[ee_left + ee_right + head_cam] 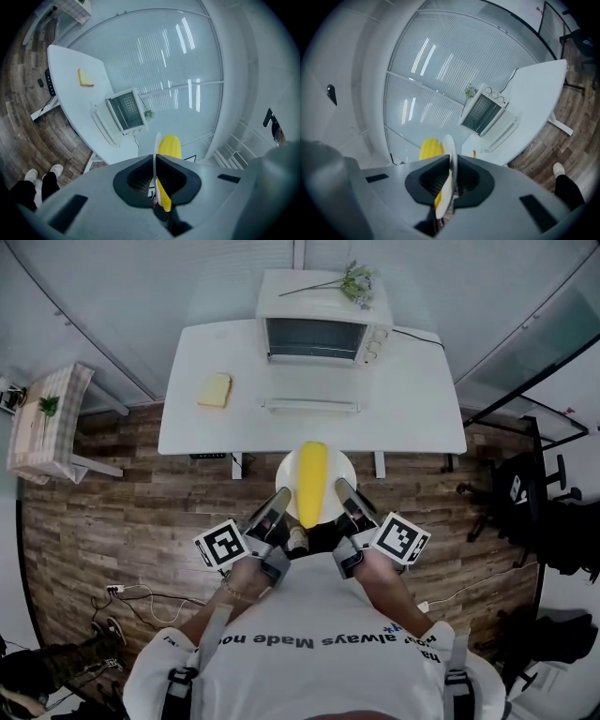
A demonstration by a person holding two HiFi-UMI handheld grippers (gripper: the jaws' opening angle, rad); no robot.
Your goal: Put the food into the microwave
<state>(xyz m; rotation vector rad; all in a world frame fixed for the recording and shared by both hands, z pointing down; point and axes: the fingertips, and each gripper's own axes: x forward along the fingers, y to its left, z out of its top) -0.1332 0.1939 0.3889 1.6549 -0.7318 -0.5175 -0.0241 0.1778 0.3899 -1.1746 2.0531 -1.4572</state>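
A white plate (348, 471) carries a yellow cob of corn (312, 484), held in the air just in front of the table's near edge. My left gripper (281, 498) is shut on the plate's left rim (155, 154), and my right gripper (343, 491) is shut on its right rim (449, 154). The corn (169, 147) shows past the rim in the left gripper view, and the corn (430, 150) appears likewise in the right gripper view. The white microwave (323, 331) stands at the back of the white table (412, 409), its door (310, 406) folded down flat.
A yellow slice of bread (215, 390) lies on the table's left part. A sprig of flowers (352, 282) rests on the microwave. A small checked side table (47, 423) stands at left, office chairs (539, 502) at right. Wooden floor (122, 521) lies below.
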